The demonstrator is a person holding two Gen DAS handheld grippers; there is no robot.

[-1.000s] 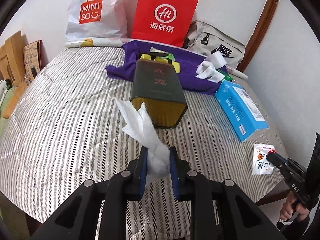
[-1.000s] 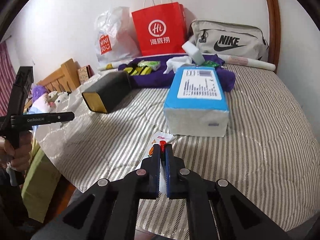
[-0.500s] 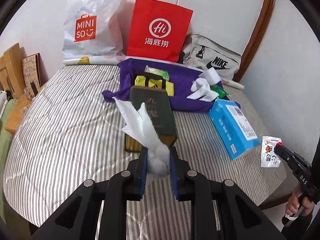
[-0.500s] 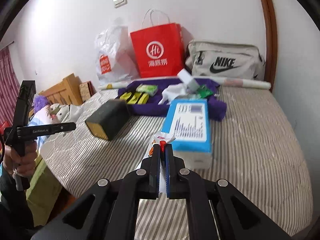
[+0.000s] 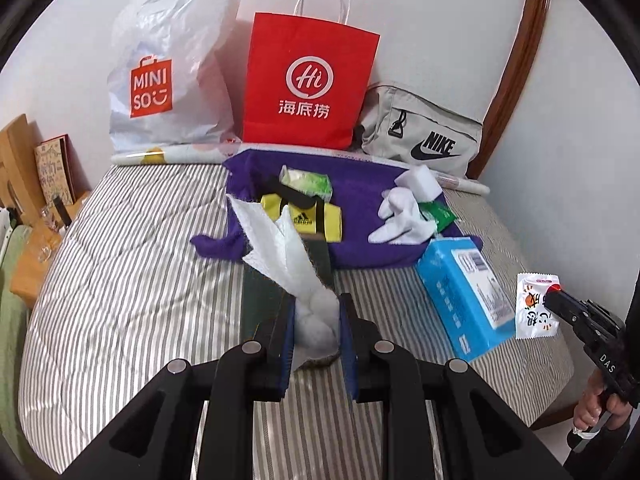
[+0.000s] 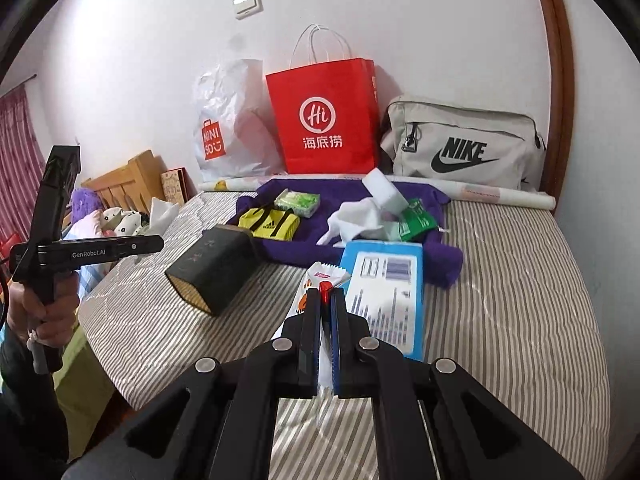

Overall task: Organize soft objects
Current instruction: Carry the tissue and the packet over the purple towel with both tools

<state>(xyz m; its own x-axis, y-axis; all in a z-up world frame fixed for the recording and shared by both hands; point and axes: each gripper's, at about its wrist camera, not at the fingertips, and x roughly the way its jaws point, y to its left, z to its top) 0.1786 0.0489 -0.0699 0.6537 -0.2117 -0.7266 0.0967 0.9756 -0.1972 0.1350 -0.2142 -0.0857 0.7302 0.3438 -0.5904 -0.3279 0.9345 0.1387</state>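
Tissue point(image 5: 292, 264) sits pinched in the left gripper point(image 5: 316, 320), its jaws part-closed above the striped bed point(image 5: 120, 280), while the right gripper point(image 6: 326, 300), nearly shut, clamps a snack packet point(image 6: 316, 280) beside the blue pack point(image 6: 384, 284).

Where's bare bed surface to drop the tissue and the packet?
Bare striped bedspread left of the dark rectangular tin, and right of the blue tissue box. Crowded: purple cloth and the back wall's bags.

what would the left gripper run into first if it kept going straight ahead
Probably the dark box lying just beyond the left gripper, which is shut on a white tissue; height above it is unclear.
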